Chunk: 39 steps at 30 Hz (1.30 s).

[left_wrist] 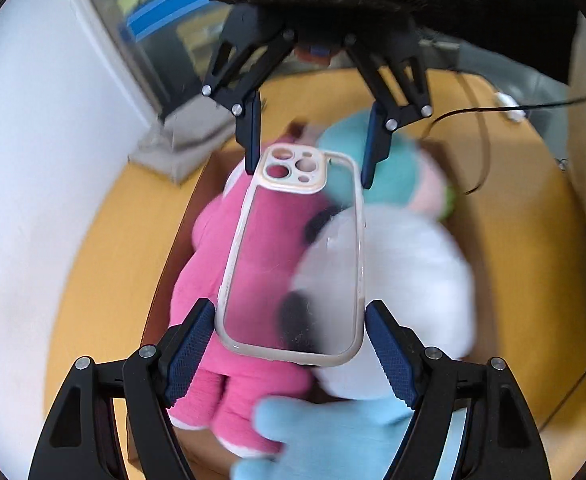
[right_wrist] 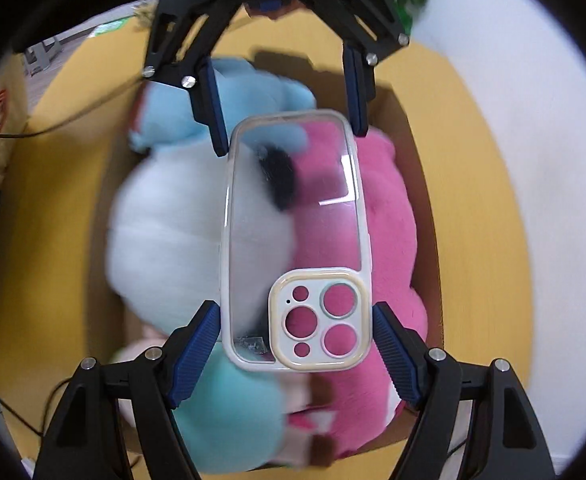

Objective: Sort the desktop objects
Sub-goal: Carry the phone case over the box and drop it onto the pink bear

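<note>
The clear phone case (left_wrist: 293, 256) hangs in the air between the two grippers, above a cardboard box (left_wrist: 181, 232) full of plush toys (left_wrist: 261, 240). The left gripper (left_wrist: 291, 344) is clamped on its plain end and the right gripper (right_wrist: 295, 332) on its camera end, probably a handover or a steadying hold. The box stands on the yellow tabletop (left_wrist: 105, 248), near a white wall (left_wrist: 33, 160). Bare tabletop lies on both sides of the box, but the toys leave little room inside, and a black cable (left_wrist: 485, 128) trails nearby.
</note>
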Each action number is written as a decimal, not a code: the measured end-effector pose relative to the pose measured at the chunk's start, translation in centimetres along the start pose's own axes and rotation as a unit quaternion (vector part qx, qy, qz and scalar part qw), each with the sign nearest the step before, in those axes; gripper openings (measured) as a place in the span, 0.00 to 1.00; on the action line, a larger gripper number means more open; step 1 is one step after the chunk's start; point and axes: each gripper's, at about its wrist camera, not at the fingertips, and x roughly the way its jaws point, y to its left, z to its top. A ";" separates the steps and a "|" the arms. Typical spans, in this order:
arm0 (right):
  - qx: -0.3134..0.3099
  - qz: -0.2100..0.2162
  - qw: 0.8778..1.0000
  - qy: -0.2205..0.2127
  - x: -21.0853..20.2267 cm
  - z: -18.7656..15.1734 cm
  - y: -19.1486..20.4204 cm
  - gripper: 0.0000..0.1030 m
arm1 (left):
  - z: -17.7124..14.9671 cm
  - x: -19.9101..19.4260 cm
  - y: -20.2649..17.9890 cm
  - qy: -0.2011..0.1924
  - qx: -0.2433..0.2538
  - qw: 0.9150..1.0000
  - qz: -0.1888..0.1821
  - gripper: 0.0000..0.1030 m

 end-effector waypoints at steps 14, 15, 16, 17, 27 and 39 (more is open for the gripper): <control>0.064 0.018 0.997 0.041 4.1 -1.9 -3.0 0.74 | -2.7 4.3 3.7 0.024 -0.078 0.997 -0.001 0.84; 0.071 0.011 0.997 0.039 3.2 -2.1 -2.8 0.75 | -2.6 3.8 3.3 0.026 -0.085 0.996 0.010 0.84; 0.079 0.003 0.996 0.037 2.4 -2.3 -2.6 0.75 | -2.5 3.0 3.0 0.023 -0.092 0.995 0.017 0.84; 0.087 -0.004 0.996 0.035 1.5 -2.5 -2.4 0.75 | -2.5 1.5 2.5 0.016 -0.104 0.994 0.028 0.86; 0.192 -0.150 0.965 -0.093 -11.9 -2.4 4.4 0.76 | -1.7 -12.8 -5.9 -0.047 -0.198 0.963 0.176 1.00; 0.515 -0.258 0.798 -0.176 -8.5 0.7 23.0 0.77 | -5.0 -16.8 -24.7 -0.159 -0.469 0.810 0.315 1.00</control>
